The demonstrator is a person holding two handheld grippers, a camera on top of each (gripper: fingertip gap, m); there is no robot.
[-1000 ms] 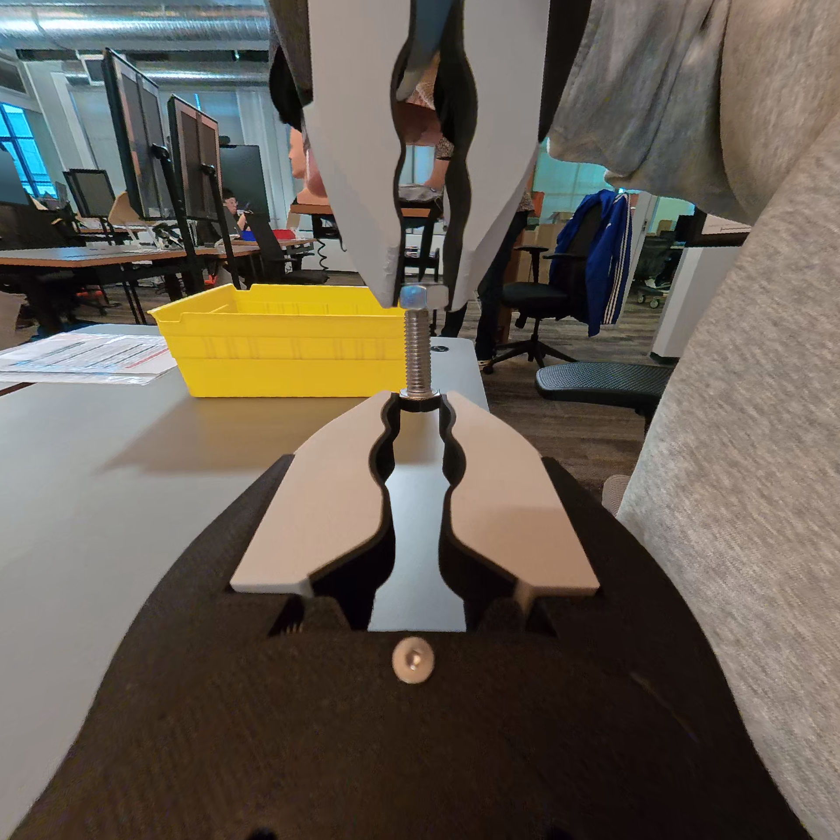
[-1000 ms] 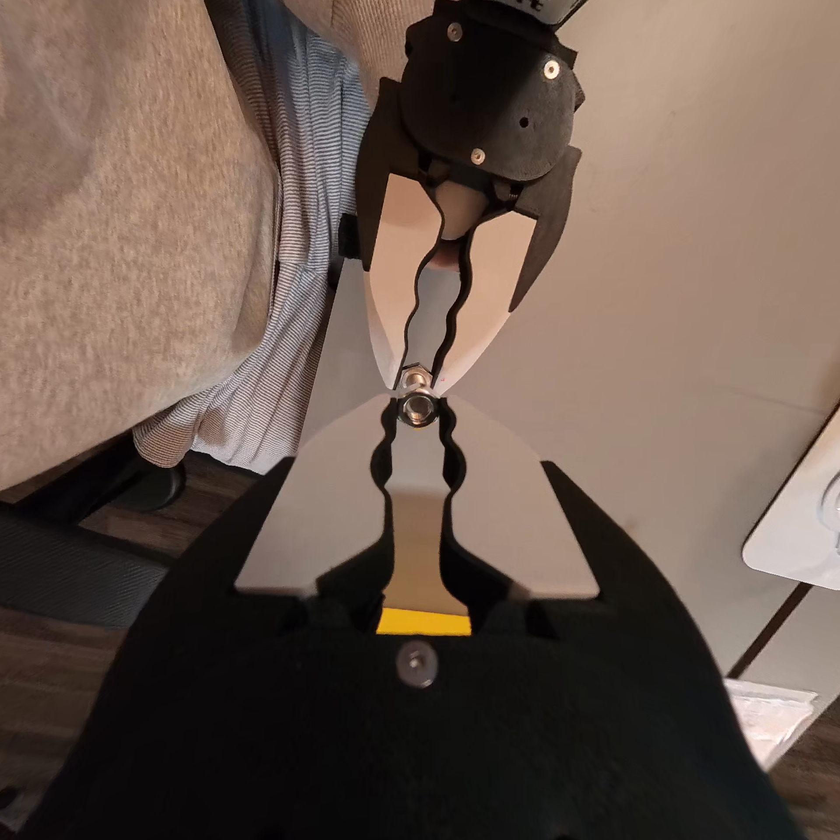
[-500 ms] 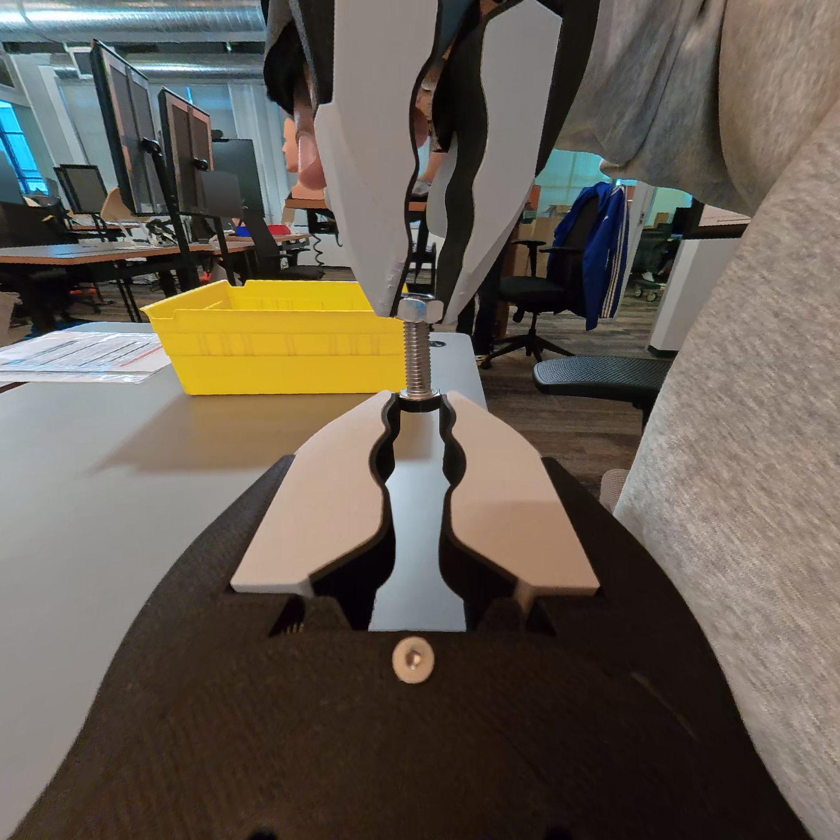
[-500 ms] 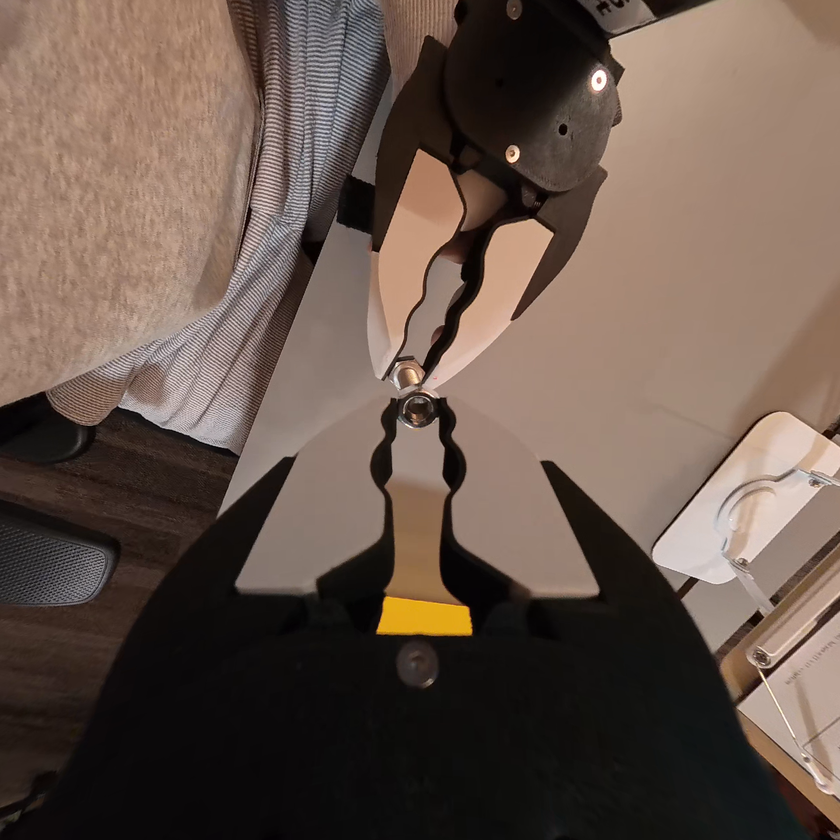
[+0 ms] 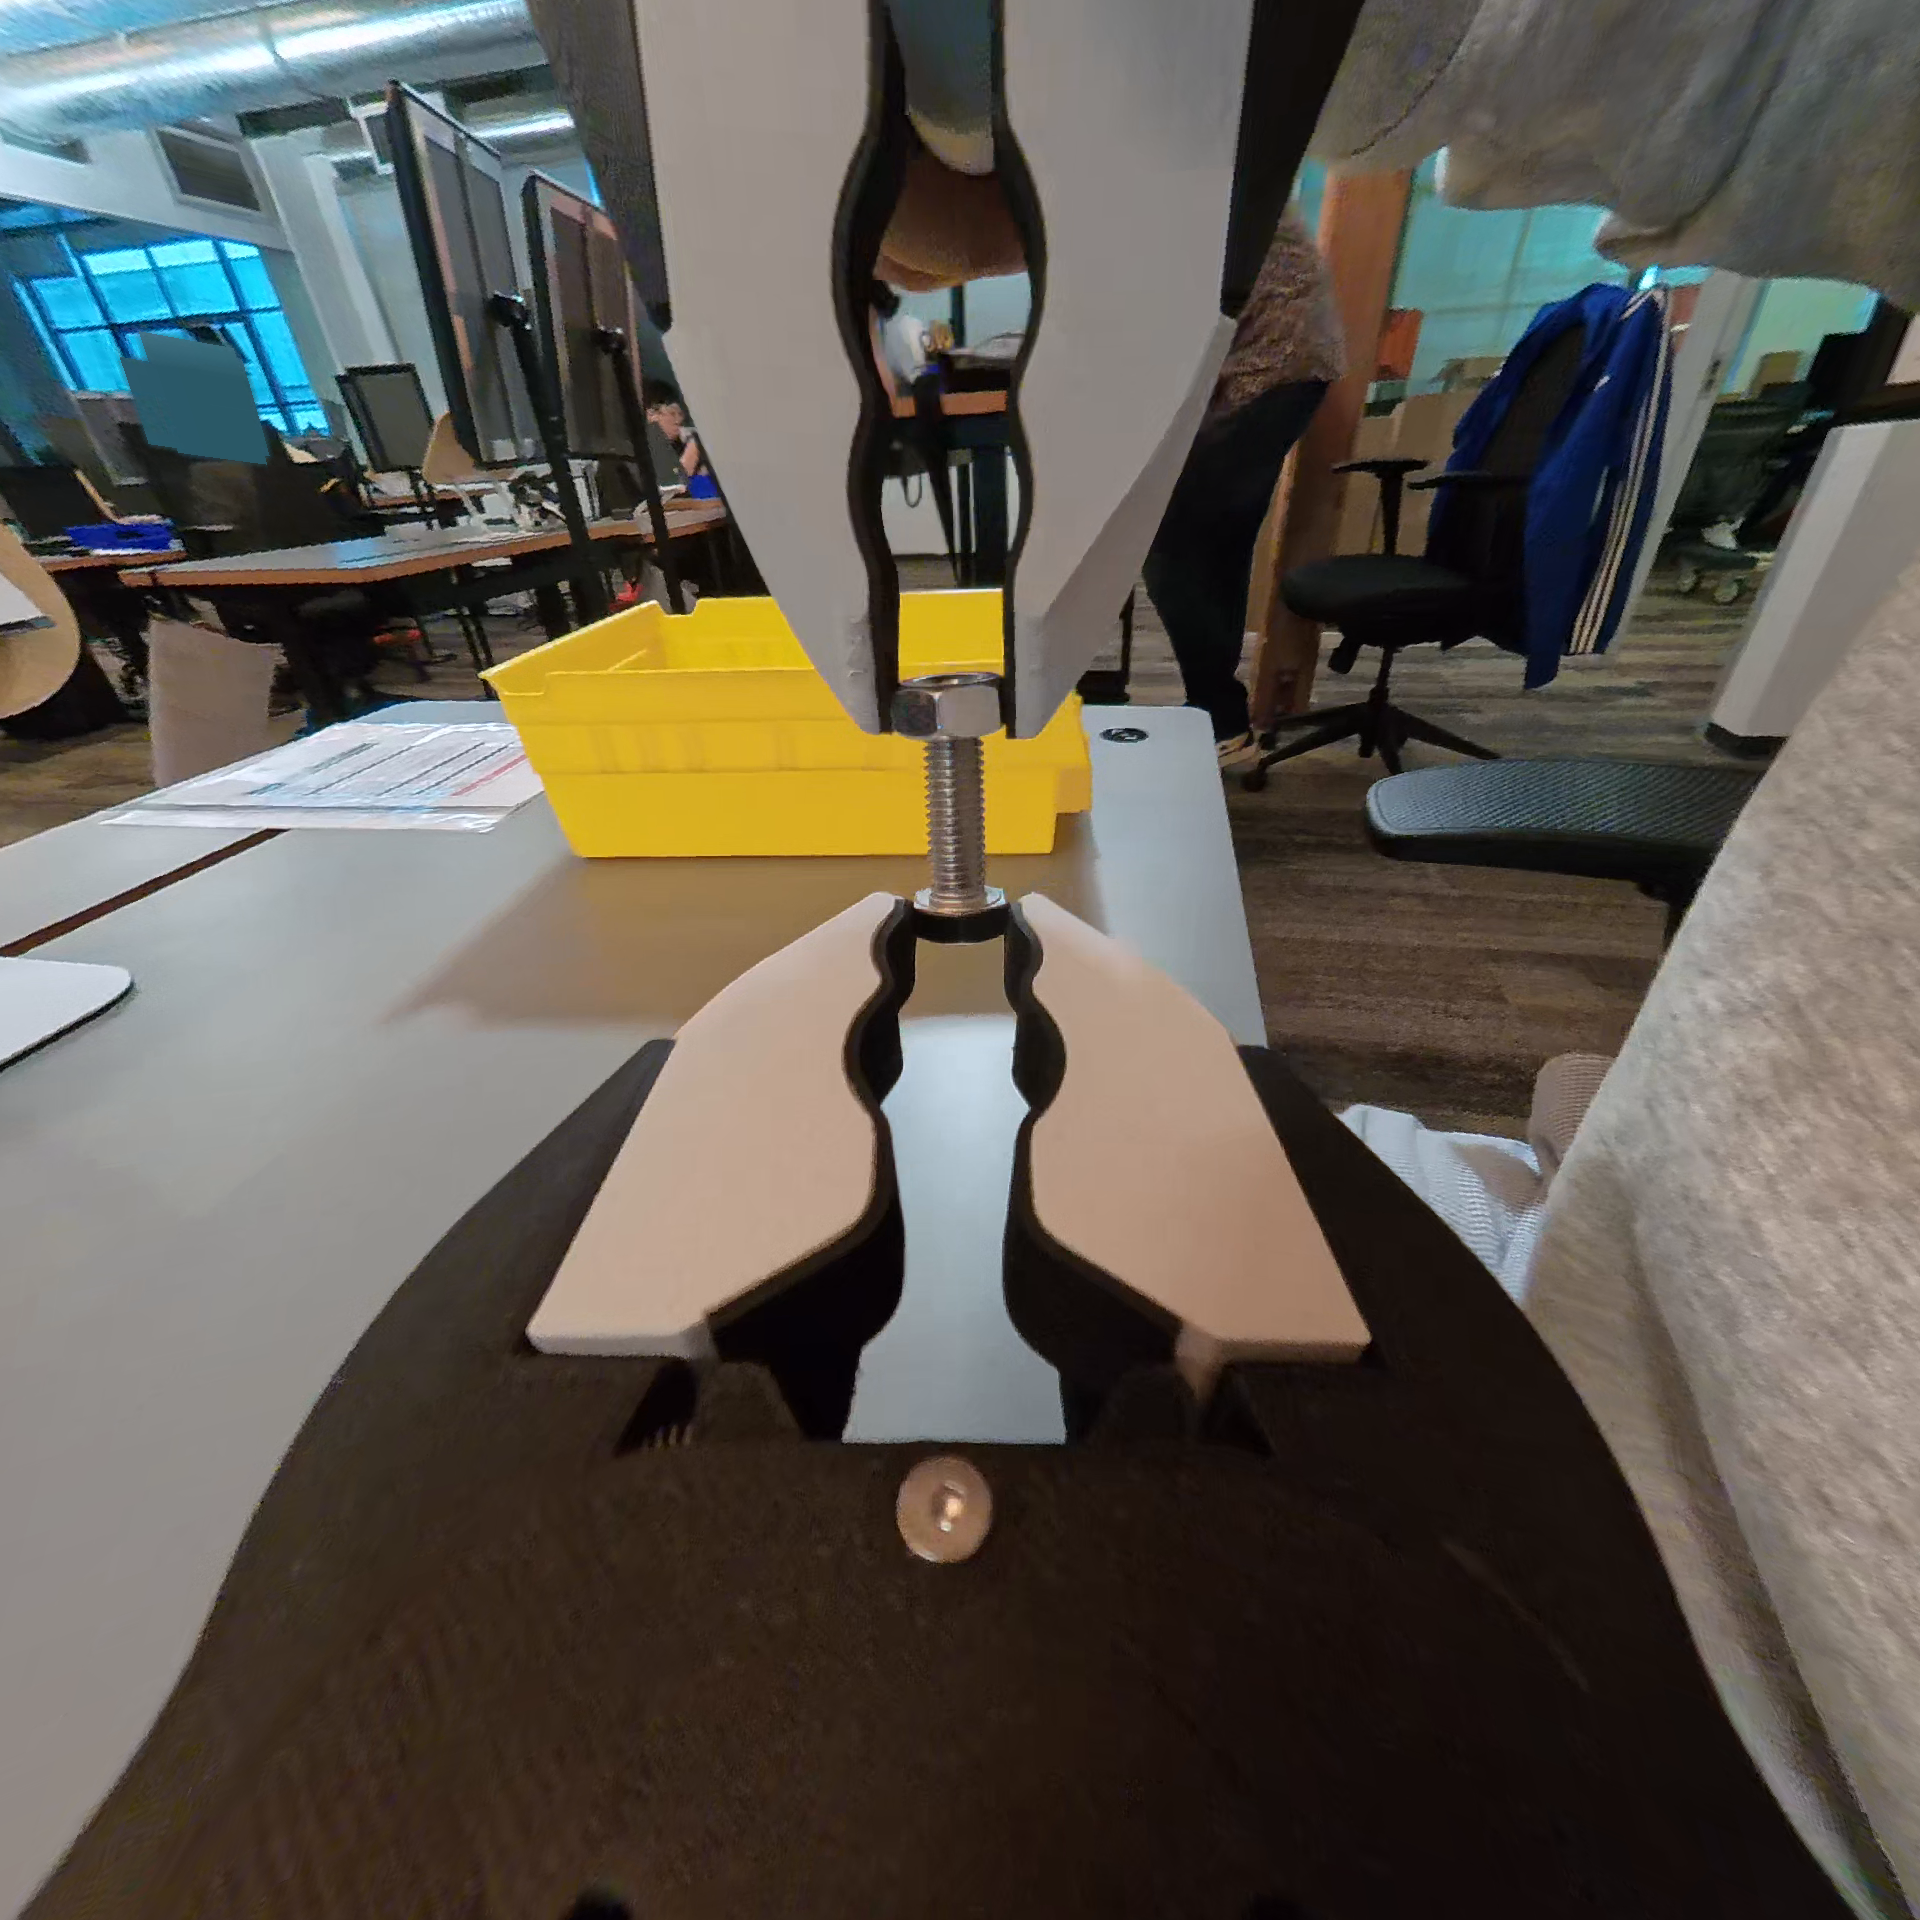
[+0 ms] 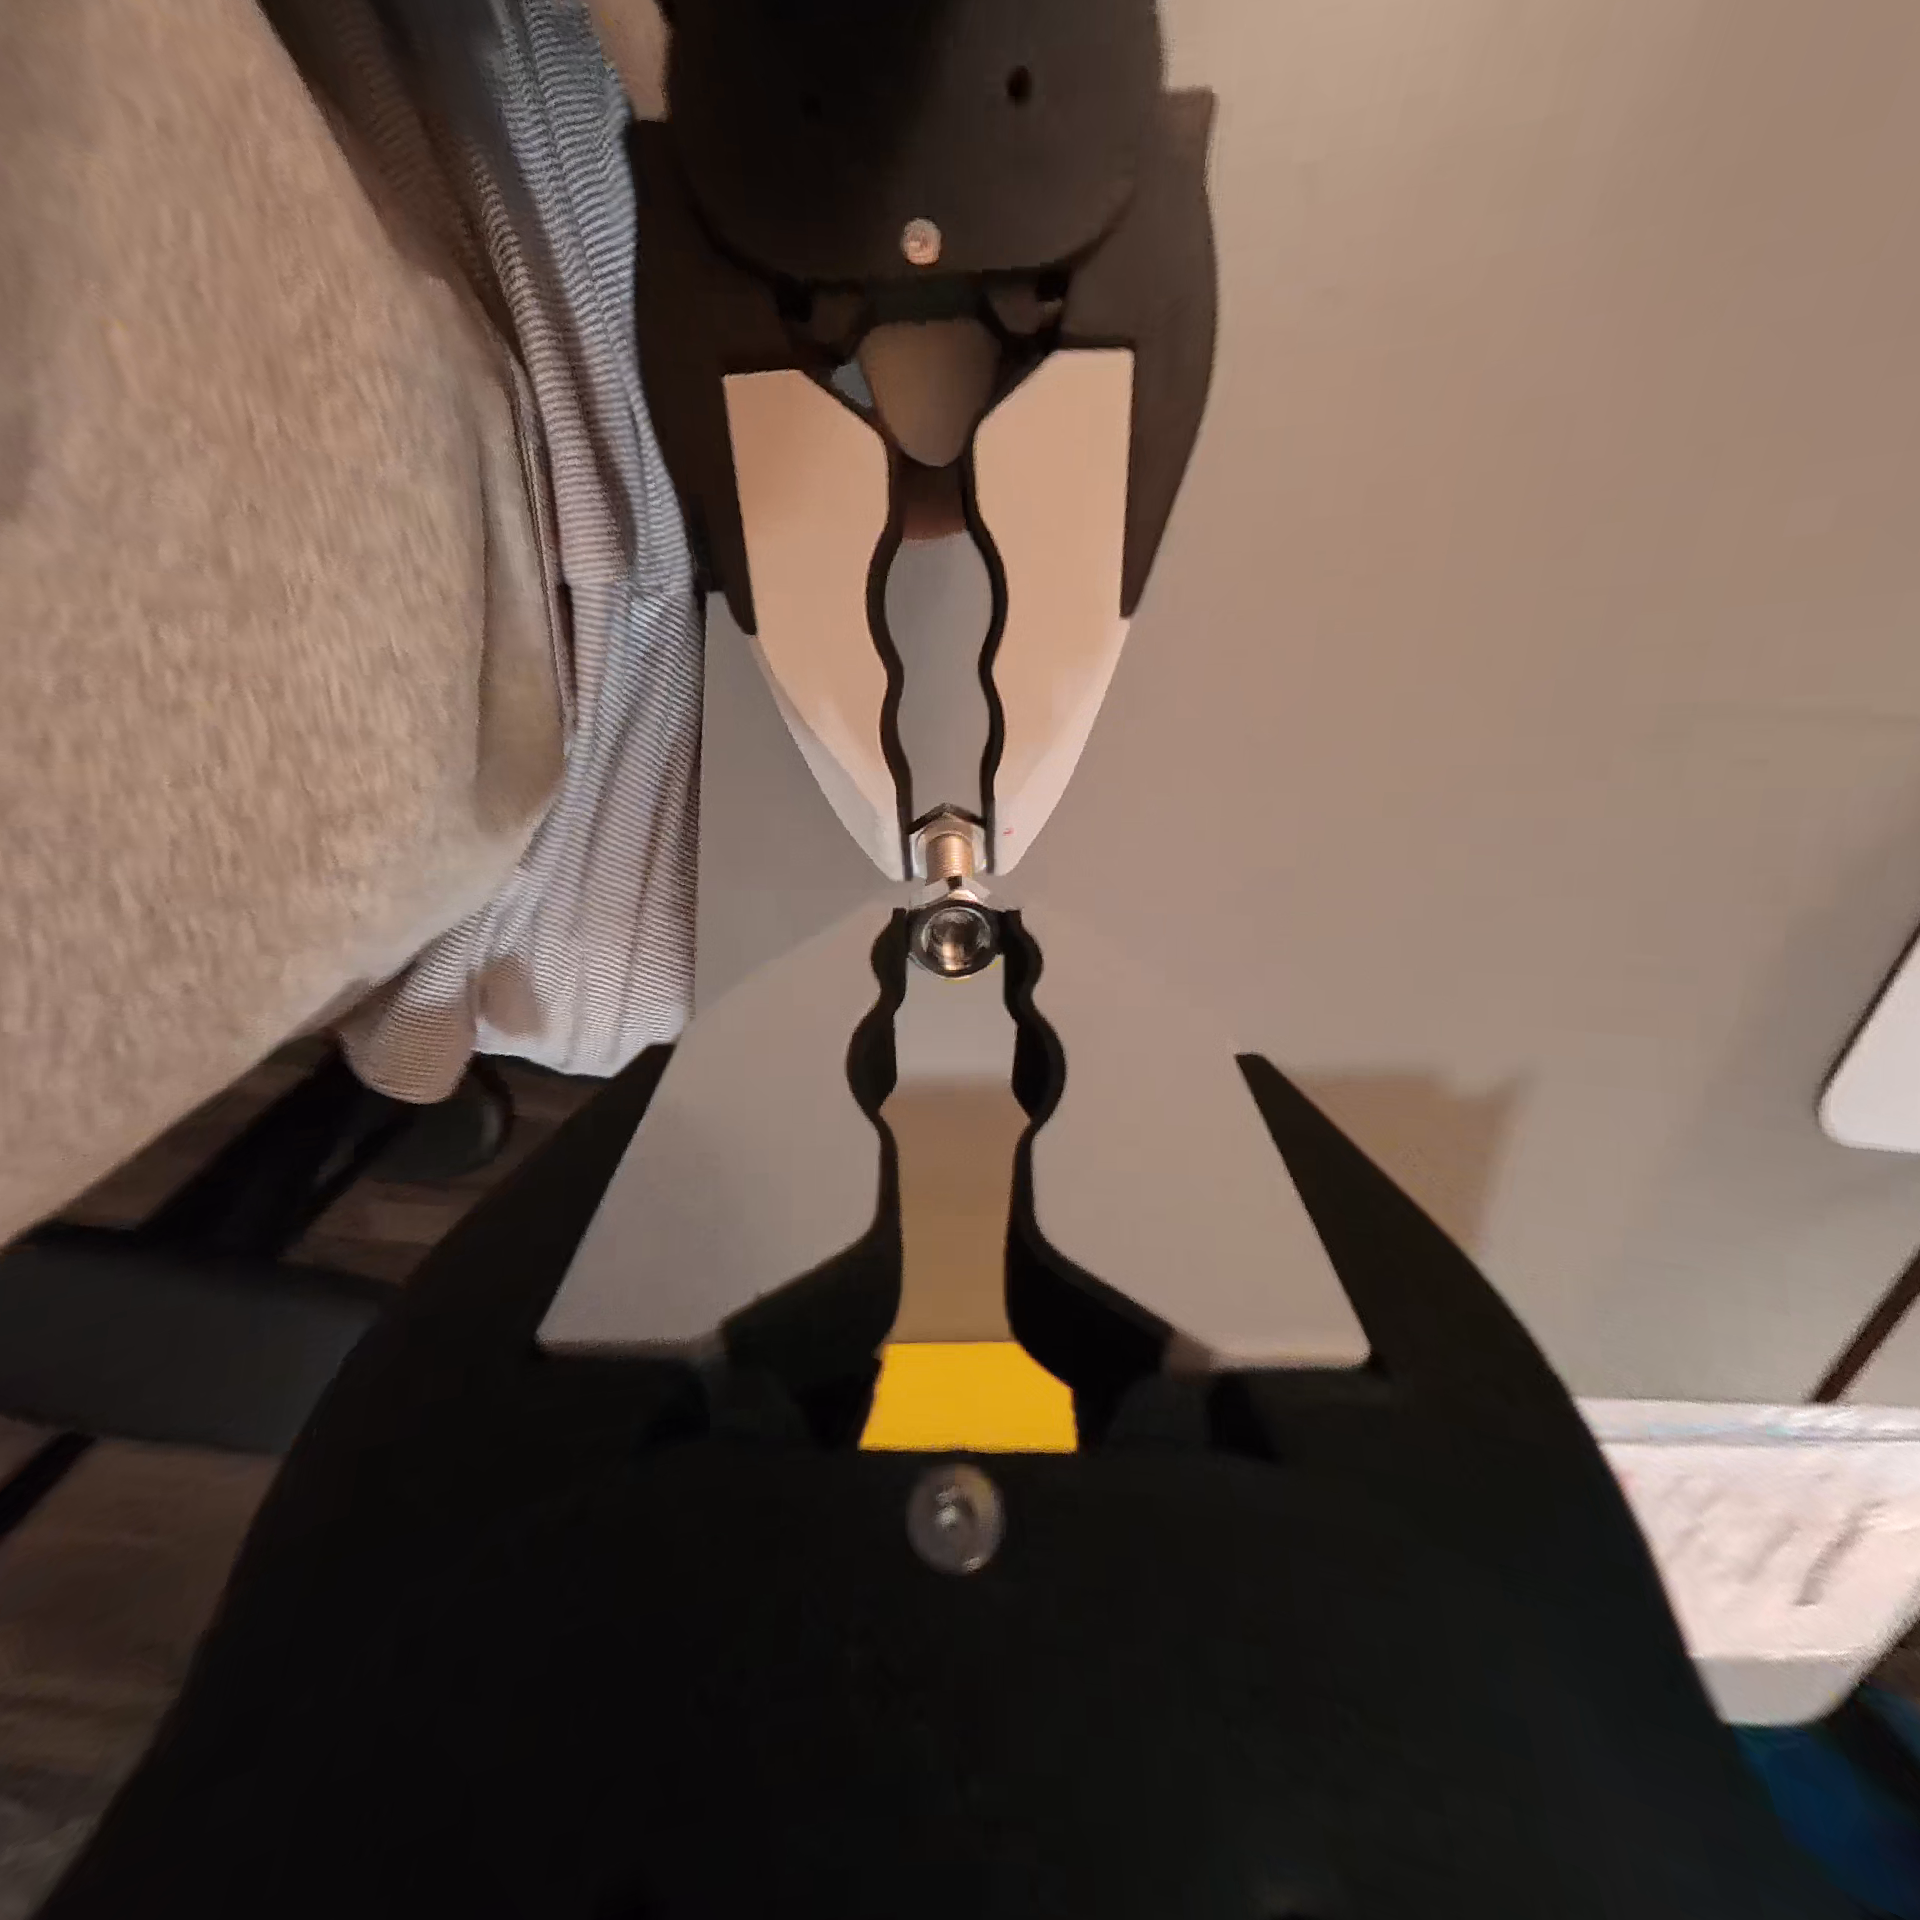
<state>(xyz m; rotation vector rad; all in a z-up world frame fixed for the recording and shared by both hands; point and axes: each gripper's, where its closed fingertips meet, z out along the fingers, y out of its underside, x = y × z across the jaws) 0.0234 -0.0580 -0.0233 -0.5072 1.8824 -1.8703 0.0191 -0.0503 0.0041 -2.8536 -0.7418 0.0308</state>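
A threaded steel bolt (image 5: 954, 821) stands upright above the grey table (image 5: 312, 1091). My left gripper (image 5: 956, 914) is shut on the bolt's lower end. My right gripper (image 5: 945, 717) comes down from above and is shut on a hex nut (image 5: 945, 709) sitting on the bolt's upper tip. In the right wrist view, my right gripper (image 6: 951, 935) holds the nut (image 6: 951, 940) end-on. The left gripper (image 6: 943, 847) faces it from beyond, gripping the bolt (image 6: 943, 854). The two grippers' tips nearly meet.
A yellow bin (image 5: 790, 748) stands on the table behind the bolt, with a sheet in a plastic sleeve (image 5: 343, 774) to its left. A white flat base (image 6: 1881, 1070) lies at the table's side. A grey sleeve (image 5: 1766, 1143) fills the right; a chair seat (image 5: 1558, 821) lies beyond the table edge.
The right gripper twisted about the bolt's axis with the nut, stood tilted half a second ago, and is square to the left gripper again. The left gripper kept hold of the bolt.
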